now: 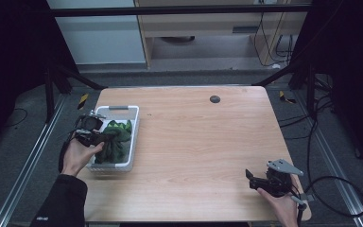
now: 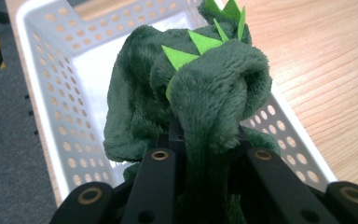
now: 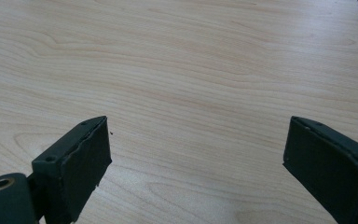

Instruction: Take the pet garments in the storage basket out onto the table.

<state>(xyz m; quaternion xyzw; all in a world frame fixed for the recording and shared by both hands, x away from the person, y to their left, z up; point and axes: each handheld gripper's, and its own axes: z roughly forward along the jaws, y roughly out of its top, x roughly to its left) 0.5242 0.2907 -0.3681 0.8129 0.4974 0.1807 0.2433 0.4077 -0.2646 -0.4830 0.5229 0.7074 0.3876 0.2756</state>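
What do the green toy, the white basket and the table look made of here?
Green toy: soft plush with a fuzzy pile; its lime spikes look like flat felt. White basket: apparently moulded plastic, smooth and slightly glossy, with rows of punched holes in the walls. Table: light wood grain, matte; whether it is solid wood or laminate can't be told.

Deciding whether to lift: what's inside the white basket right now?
The white basket holds a dark green plush toy with light green spikes, and the left gripper is clamped on it. Bare floor shows behind; anything beneath the plush is covered.
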